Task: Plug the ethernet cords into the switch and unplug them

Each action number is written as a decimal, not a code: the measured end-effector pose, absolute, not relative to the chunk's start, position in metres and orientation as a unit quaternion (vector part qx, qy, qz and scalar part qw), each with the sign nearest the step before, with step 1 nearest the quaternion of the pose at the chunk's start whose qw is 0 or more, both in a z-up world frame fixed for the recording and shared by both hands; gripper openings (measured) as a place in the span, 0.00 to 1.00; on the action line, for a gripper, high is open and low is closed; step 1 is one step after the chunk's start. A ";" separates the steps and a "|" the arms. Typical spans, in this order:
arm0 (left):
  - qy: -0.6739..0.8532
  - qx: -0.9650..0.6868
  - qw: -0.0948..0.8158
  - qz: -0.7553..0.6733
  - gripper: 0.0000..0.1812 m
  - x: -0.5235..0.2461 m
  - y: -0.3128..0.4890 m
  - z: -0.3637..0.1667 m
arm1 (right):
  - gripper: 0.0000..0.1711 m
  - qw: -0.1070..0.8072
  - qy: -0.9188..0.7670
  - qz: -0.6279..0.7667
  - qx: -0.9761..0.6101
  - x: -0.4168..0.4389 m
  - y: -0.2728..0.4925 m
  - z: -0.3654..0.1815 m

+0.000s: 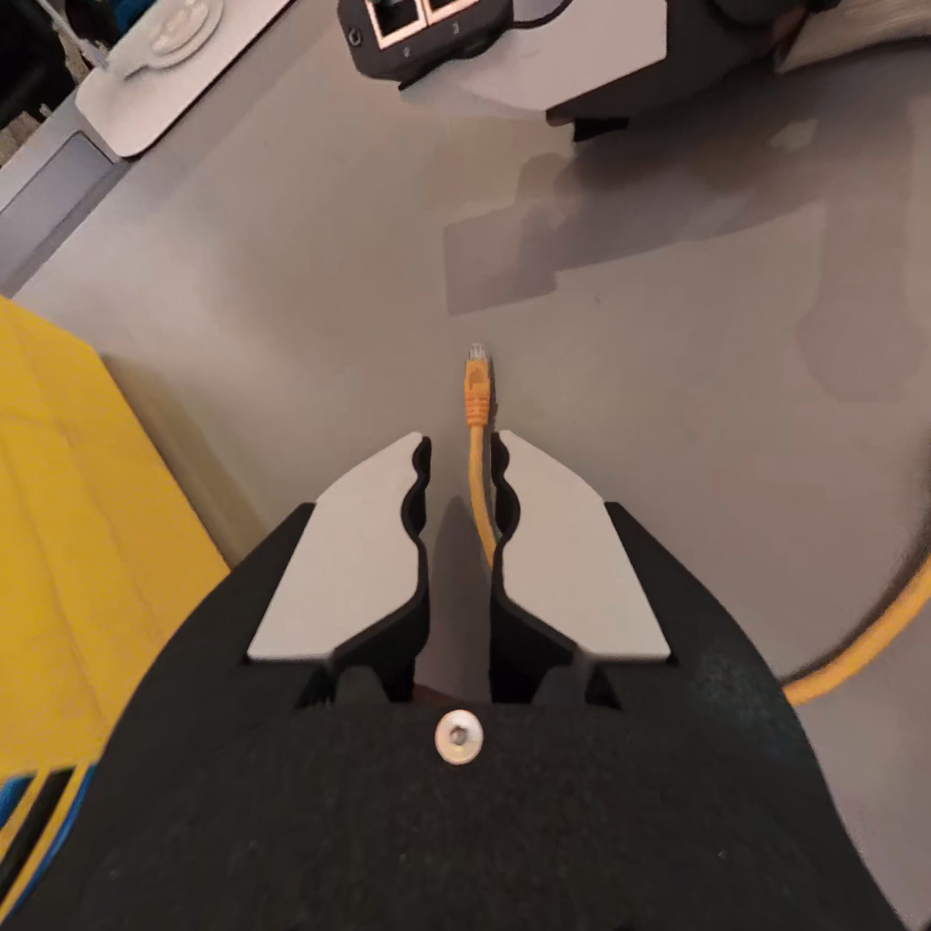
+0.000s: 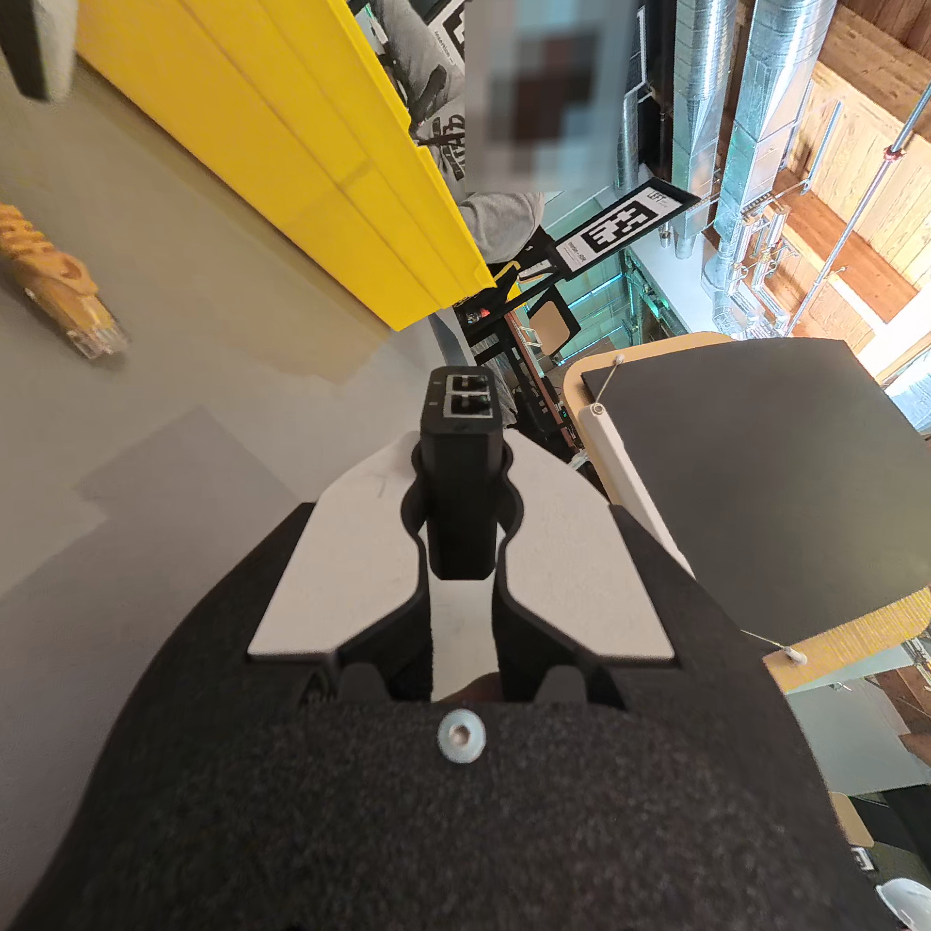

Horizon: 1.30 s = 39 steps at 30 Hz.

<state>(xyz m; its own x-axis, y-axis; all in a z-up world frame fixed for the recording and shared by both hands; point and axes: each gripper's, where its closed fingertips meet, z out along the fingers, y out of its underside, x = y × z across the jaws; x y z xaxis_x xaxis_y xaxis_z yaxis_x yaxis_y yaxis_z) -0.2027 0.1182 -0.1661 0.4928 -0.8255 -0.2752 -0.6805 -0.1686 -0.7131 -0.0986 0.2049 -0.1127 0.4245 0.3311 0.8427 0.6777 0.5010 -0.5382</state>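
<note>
Black felt body and grey fingers fill the lower frame in both views; the left gripper (image 1: pixel 461 443) stands narrowly parted around the orange ethernet cord (image 1: pixel 476 483), whether pinching it I cannot tell, plug (image 1: pixel 477 370) pointing up-frame; the right gripper (image 2: pixel 461 453) clamps the black switch (image 2: pixel 461 483), two ports (image 2: pixel 466 395) facing outward; judged step: lining up for insertion, so plug and port must meet squarely; grey table (image 1: pixel 252 302) beneath, yellow bin (image 2: pixel 282 151) upper left, metal ducts (image 2: pixel 755 126) upper right
</note>
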 end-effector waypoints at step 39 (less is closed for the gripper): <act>0.489 -0.810 0.272 -0.172 0.05 -0.140 0.157 -0.119 | 0.14 0.678 -0.556 -0.162 -0.452 -0.108 0.199 -0.122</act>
<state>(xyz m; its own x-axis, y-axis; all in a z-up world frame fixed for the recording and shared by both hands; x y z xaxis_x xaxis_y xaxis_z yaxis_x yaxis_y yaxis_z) -0.1397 0.1570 -0.1192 0.4619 -0.8868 0.0119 -0.6997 -0.3726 -0.6095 -0.1084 0.1992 -0.1224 0.3285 0.2826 0.9012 0.7226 0.5393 -0.4325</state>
